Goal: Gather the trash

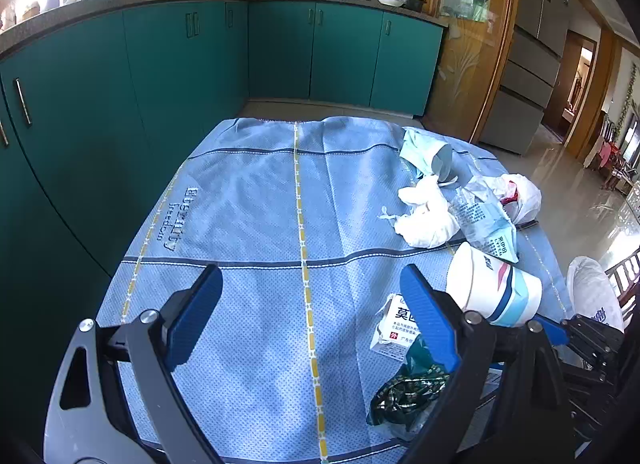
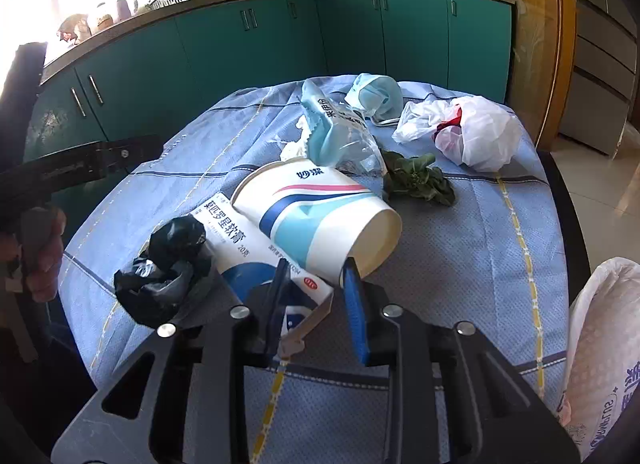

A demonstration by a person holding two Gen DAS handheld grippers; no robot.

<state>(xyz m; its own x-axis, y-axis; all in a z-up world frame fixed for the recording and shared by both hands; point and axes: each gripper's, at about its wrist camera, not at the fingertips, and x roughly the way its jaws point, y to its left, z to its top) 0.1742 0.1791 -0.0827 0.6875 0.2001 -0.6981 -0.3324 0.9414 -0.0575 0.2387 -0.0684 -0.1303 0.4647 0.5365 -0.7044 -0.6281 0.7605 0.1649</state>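
Trash lies on a blue tablecloth [image 1: 248, 203]. A white paper cup [image 2: 316, 211] with blue and pink stripes lies on its side; it also shows in the left wrist view [image 1: 492, 288]. My right gripper [image 2: 316, 276] is closed on the cup's lower rim, over a white medicine box [image 2: 256, 252]. A crumpled dark wrapper [image 2: 164, 276] lies left of the box. My left gripper [image 1: 312, 288] is open and empty above bare cloth, left of the box [image 1: 394, 328] and wrapper [image 1: 404, 388]. Crumpled tissue [image 1: 424, 211], a blue face mask [image 2: 376, 95], a clear plastic package [image 2: 340, 131], wilted greens [image 2: 420, 179] and a white plastic bag [image 2: 476, 131] lie farther back.
Teal kitchen cabinets [image 1: 180, 75] stand behind the table. A large white sack [image 2: 600, 352] stands at the table's right edge. A wooden door frame [image 1: 492, 43] and a tiled floor are on the right.
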